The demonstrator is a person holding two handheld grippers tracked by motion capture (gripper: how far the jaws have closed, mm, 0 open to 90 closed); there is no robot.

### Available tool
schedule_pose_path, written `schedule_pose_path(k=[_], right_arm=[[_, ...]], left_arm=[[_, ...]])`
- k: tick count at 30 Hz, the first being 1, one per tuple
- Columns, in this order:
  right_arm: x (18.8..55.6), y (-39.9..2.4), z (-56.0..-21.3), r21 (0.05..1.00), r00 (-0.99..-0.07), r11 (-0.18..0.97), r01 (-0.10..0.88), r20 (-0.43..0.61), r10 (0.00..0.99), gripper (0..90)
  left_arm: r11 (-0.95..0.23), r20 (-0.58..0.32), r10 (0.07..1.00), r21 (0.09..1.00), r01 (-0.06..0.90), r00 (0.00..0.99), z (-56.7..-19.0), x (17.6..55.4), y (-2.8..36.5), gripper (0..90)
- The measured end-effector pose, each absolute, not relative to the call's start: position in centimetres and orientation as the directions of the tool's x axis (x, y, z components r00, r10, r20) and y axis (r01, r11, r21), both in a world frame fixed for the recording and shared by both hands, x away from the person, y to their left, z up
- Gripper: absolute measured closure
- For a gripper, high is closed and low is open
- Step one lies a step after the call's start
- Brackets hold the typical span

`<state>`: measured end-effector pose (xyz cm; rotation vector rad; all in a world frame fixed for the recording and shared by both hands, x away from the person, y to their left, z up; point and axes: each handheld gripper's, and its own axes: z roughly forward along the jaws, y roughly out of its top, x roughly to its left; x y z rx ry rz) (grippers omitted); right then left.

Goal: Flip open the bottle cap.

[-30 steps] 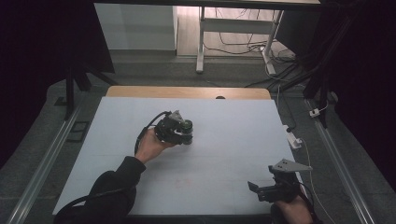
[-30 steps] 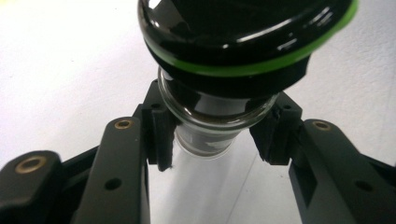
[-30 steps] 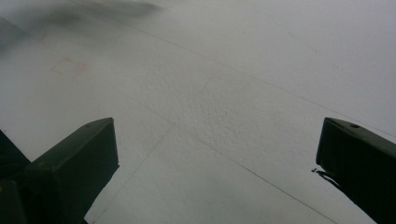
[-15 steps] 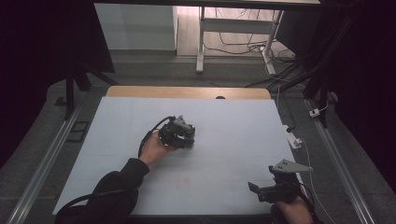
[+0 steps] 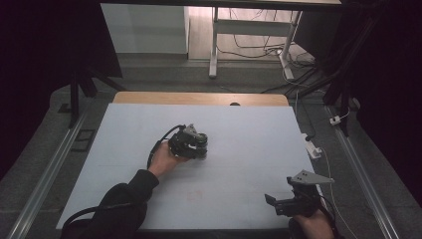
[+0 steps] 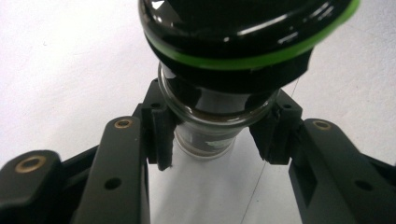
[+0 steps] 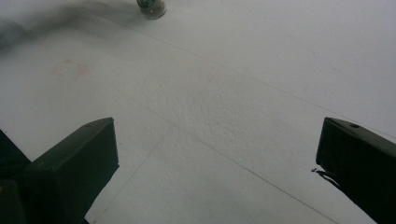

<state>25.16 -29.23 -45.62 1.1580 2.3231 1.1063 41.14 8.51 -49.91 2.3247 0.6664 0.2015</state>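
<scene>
Between the left gripper's [image 6: 212, 140] fingers [image 6: 161, 135] sits a small glass jar [image 6: 205, 133], pinched at its neck; right gripper's [image 7: 217, 163] fingers spread wide over the bare white surface [image 7: 233, 93].

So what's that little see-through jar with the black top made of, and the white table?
The small clear jar looks like glass: shiny, see-through, with dark stuff inside. Its black cap with a green ring looks like glossy plastic, since it throws bright glints. The white tabletop looks matt and slightly grainy, perhaps painted board or a mat; I can't tell which.
</scene>
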Motion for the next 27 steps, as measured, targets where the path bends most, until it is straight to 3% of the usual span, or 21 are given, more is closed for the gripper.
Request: schedule_pose_path(k=[12,27], right_arm=[[24.9,-28.9,-45.2,0.776,-0.628,0.343,0.53,0.088,0.773,0.0],[25.3,-26.0,-44.3,0.813,-0.708,0.352,0.463,0.101,0.699,0.0]], left_arm=[[-0.618,-0.038,0.521,0.672,0.408,0.852,-50.0,41.0,8.5,54.0],[-0.614,-0.037,0.524,0.676,0.407,0.851,-50.1,41.0,8.5,54.0]])
